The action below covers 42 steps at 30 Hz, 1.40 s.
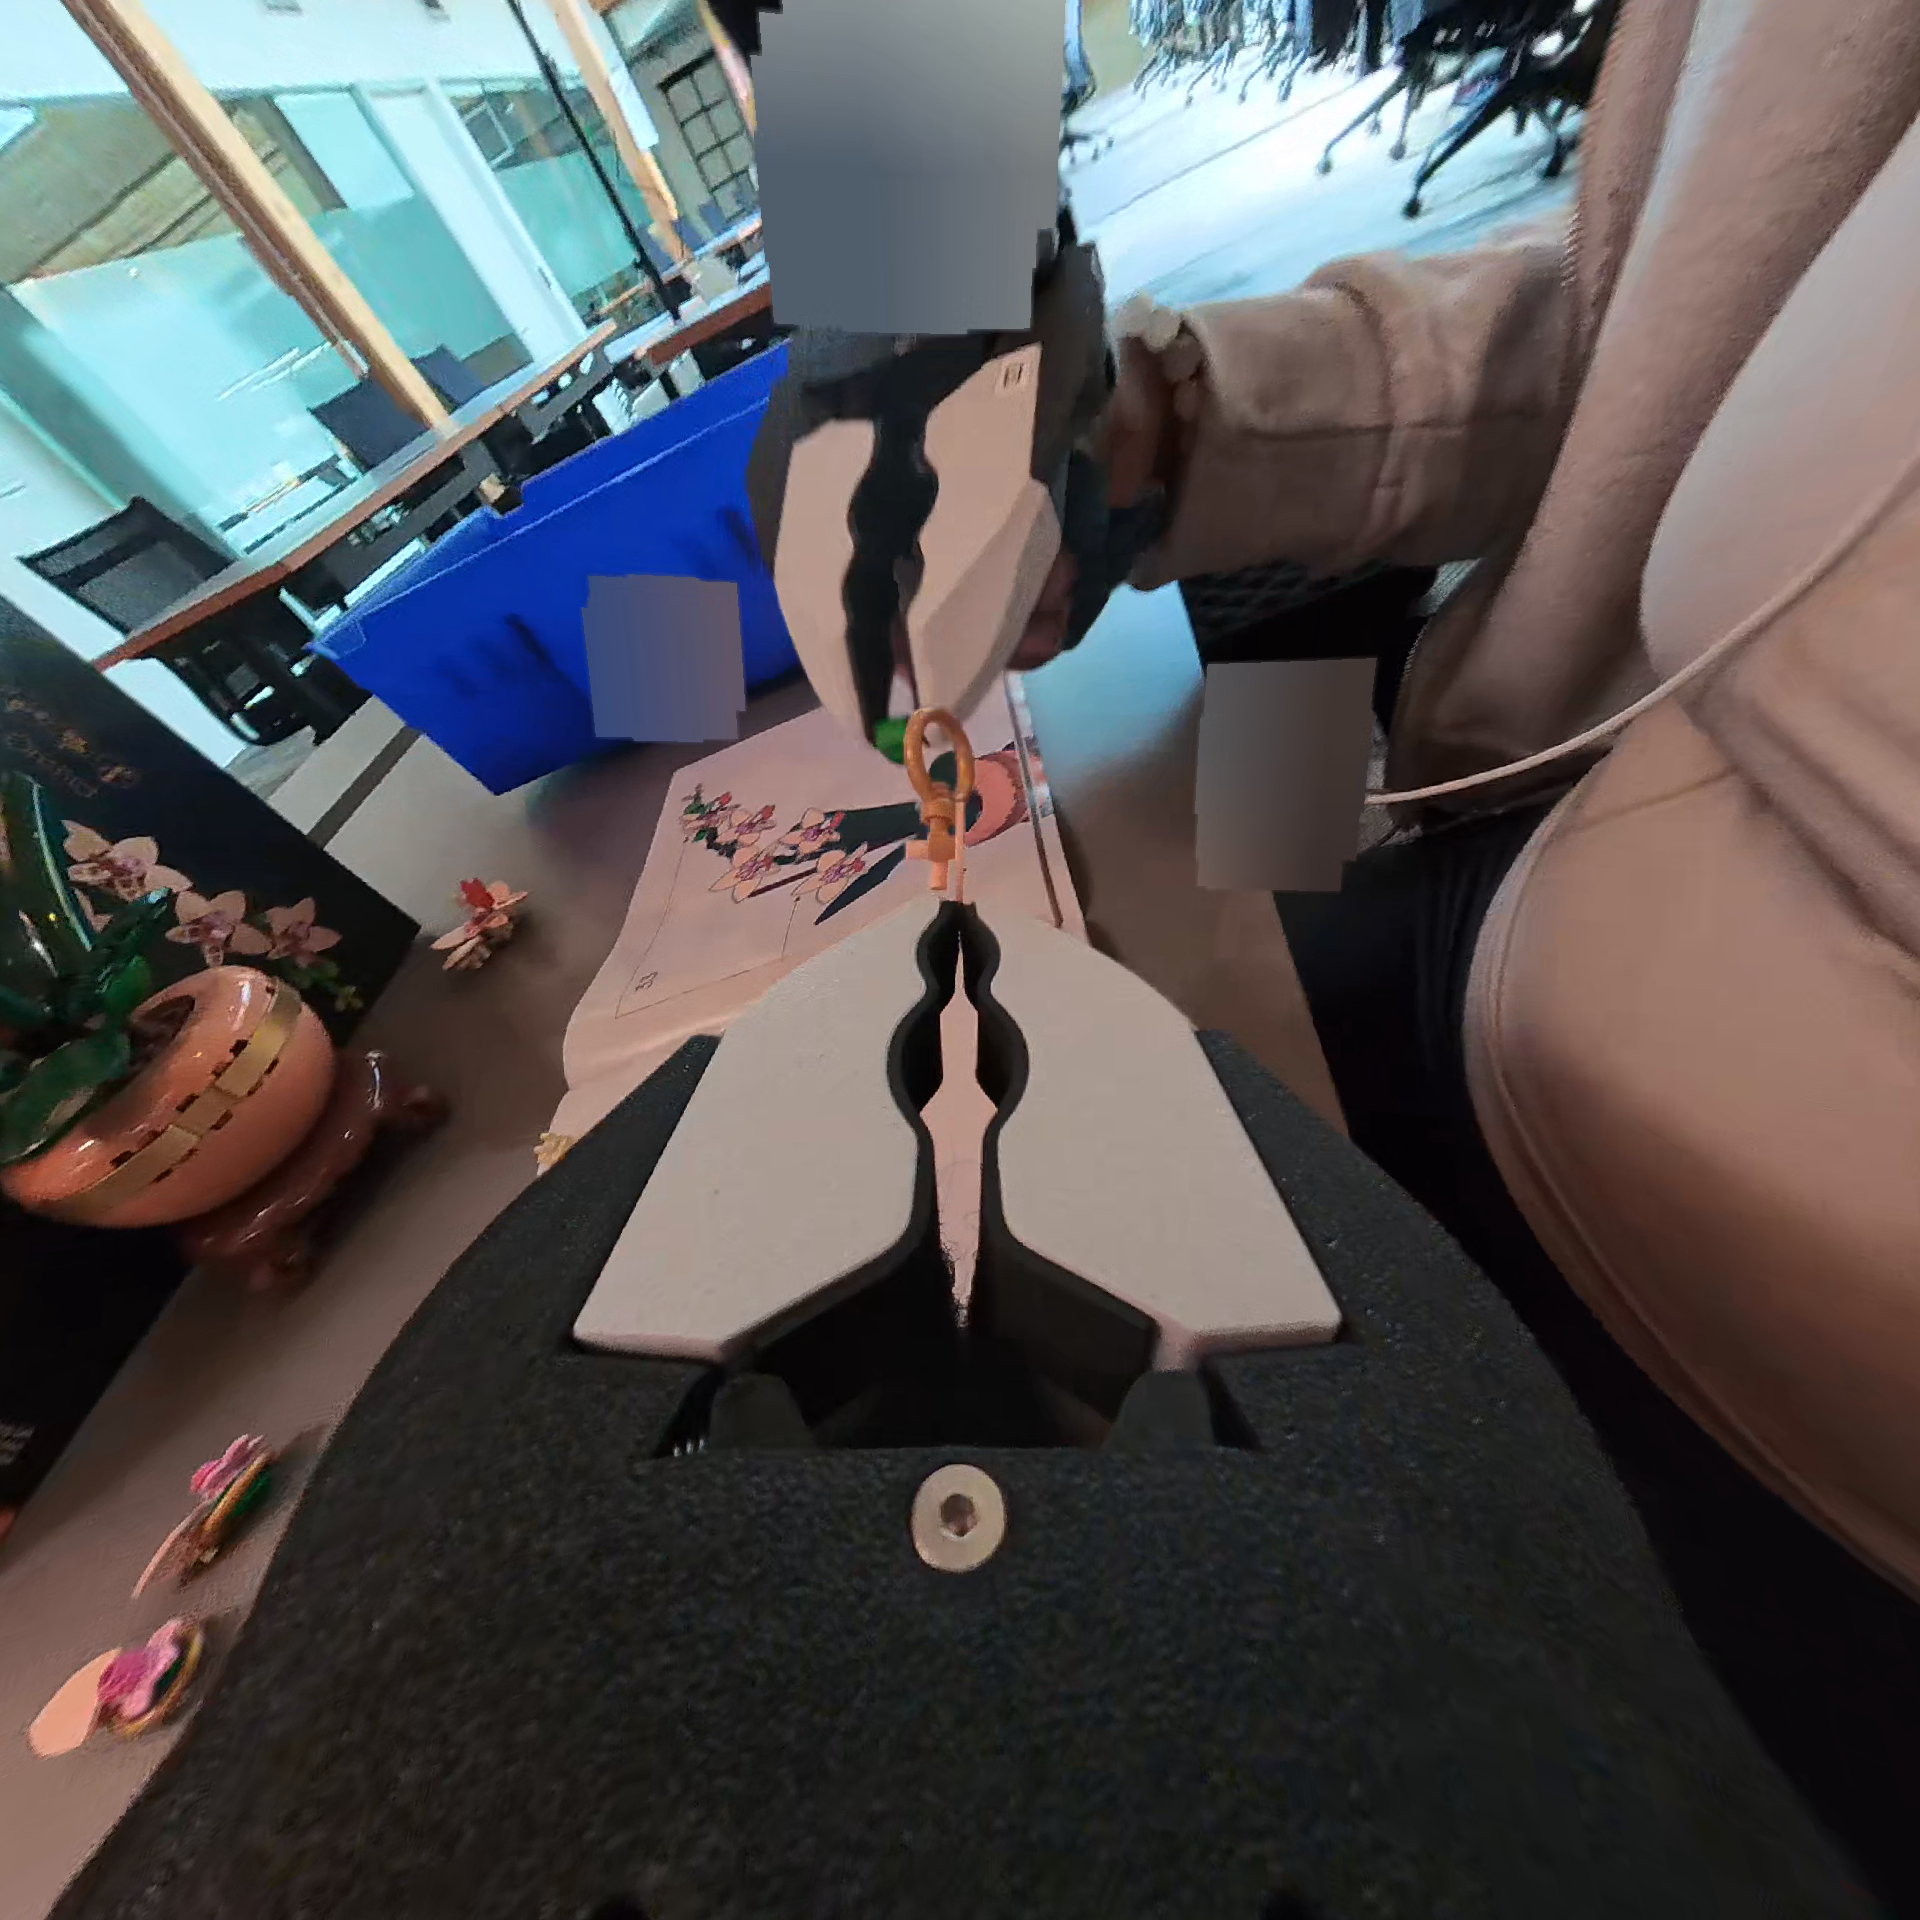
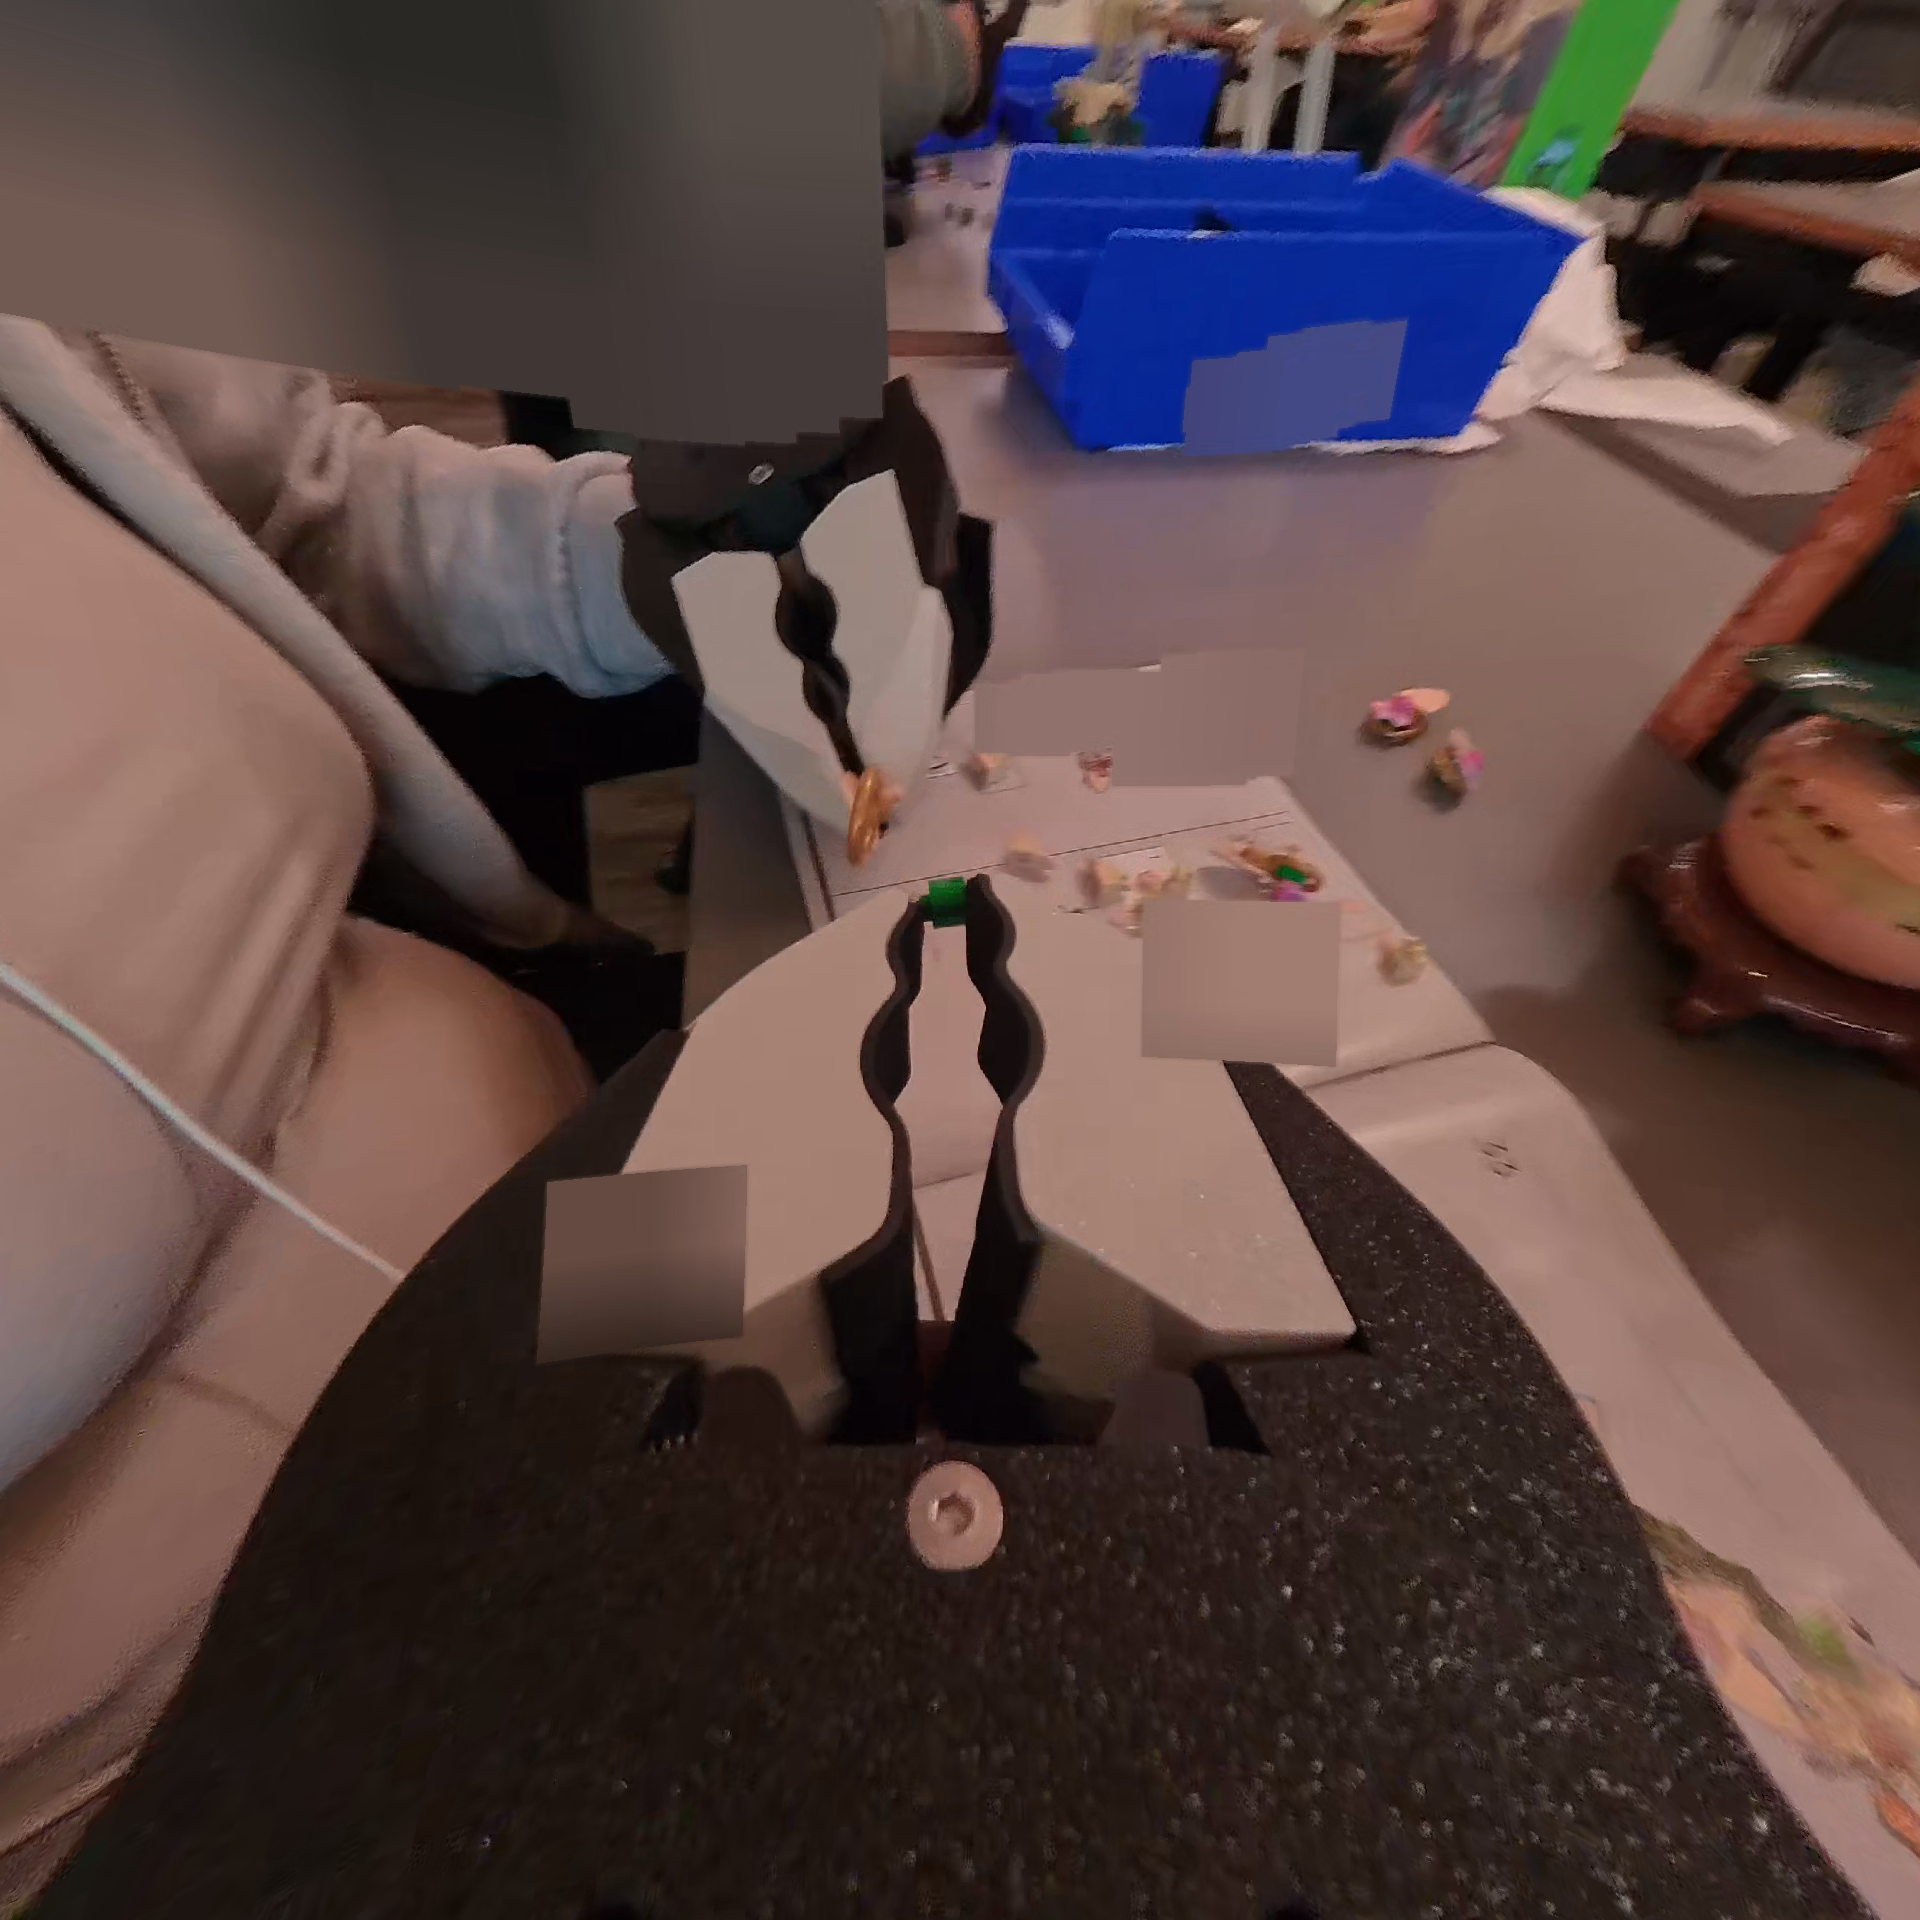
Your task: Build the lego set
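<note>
My left gripper (image 1: 951,909) is shut on the thin lower end of a gold ring piece (image 1: 932,774), held upright above the open instruction booklet (image 1: 727,914). My right gripper (image 2: 945,902) is shut on a small green piece (image 2: 943,900). In the left wrist view the right gripper (image 1: 896,727) comes down from above, and its green piece (image 1: 889,736) is right beside the top of the ring. In the right wrist view the left gripper (image 2: 868,810) shows at upper left with the gold ring piece (image 2: 864,816) at its tip, a short way from the green piece.
A pink pot with green leaves (image 1: 156,1091) stands on a brown base at the left, a dark set box (image 1: 208,831) behind it. Built flowers (image 1: 478,920) and loose pieces (image 2: 1101,878) lie on the grey table (image 2: 1351,582). A blue bin (image 2: 1247,301) stands at the back. A person sits close by. One gripper's finger ends stand about 4 centimeters off the other's.
</note>
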Available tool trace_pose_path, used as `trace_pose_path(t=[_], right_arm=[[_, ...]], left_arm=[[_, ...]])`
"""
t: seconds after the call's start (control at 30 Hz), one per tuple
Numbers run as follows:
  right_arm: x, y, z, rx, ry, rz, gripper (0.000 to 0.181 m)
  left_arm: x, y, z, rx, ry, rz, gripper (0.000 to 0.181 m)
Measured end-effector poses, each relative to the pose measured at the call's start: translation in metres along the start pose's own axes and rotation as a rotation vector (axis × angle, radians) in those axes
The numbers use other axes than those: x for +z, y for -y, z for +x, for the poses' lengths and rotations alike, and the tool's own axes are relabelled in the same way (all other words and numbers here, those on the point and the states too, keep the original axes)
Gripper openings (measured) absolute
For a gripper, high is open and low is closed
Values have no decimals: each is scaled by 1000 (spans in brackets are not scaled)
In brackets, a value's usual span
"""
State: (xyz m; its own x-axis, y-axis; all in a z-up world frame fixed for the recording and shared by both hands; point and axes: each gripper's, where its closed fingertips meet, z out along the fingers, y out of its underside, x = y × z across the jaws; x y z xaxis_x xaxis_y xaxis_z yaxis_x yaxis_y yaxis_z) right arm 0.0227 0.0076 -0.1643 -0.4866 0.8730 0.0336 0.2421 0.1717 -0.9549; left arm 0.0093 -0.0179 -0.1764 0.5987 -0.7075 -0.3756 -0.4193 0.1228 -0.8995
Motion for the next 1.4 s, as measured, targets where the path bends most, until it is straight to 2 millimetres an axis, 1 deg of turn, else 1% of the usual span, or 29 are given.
trace_pose_path(t=[0.07, 0.17, 0.27, 0.33, 0.4, 0.47, 0.53, 0.6, 0.67, 0.87, 1.0, 1.07, 1.13, 1.17, 1.2, 1.23, 1.3, 1.37, 1.4], right_arm=[[6, 0, -6, 20, 61, 9, 8], [9, 9, -14, 117, 178, 78, 8], [7, 13, -10, 211, 205, 104, 8], [2, 17, -7, 255, 174, 121, 8], [-1, 21, -9, 269, 142, 137, 8], [4, 18, -8, 255, 43, 105, 8], [11, 10, 1, 184, -108, 40, 8], [14, 8, 11, 111, -236, 21, 8], [16, 7, 17, 81, -305, 15, 8], [17, -5, 25, 30, -412, -70, 8], [24, -11, 21, 41, -380, -85, 8], [26, -12, 19, 86, -342, -76, 8], [27, -12, 13, 165, -260, -51, 8], [29, -15, 8, 220, -199, -61, 8], [30, -20, 4, 273, -140, -89, 8], [31, -25, 2, 311, -100, -118, 8], [33, -33, -2, 360, -37, -176, 8], [36, -38, -3, 387, -3, -227, 8], [38, -39, -2, 390, 1, -242, 8]], left_arm=[[-4, 4, 0, -10, -10, 39, 0], [-7, 7, 0, -26, -22, 66, 0], [-6, 5, -5, -42, 10, 49, 0], [-5, -2, -13, -55, 69, 0, 0], [-4, -10, -23, -63, 151, -62, 1], [-3, -16, -31, -82, 224, -114, 1], [0, -18, -34, -84, 272, -146, 1], [3, -18, -32, -71, 289, -168, 1], [4, -20, -31, -66, 306, -192, 1], [6, -29, -30, -38, 329, -269, 1], [5, -37, -29, -63, 332, -347, 0], [2, -49, -22, -155, 282, -441, 1], [1, -57, -3, -376, 142, -485, 1], [1, -57, 8, -503, 57, -473, 0], [-1, -57, 13, -611, 1, -457, 0], [-3, -58, 13, -694, -23, -448, 0], [-6, -58, 13, -798, -73, -428, 0], [-7, -62, 15, -861, -106, -447, 5], [-7, -61, 16, -881, -127, -441, 9]])
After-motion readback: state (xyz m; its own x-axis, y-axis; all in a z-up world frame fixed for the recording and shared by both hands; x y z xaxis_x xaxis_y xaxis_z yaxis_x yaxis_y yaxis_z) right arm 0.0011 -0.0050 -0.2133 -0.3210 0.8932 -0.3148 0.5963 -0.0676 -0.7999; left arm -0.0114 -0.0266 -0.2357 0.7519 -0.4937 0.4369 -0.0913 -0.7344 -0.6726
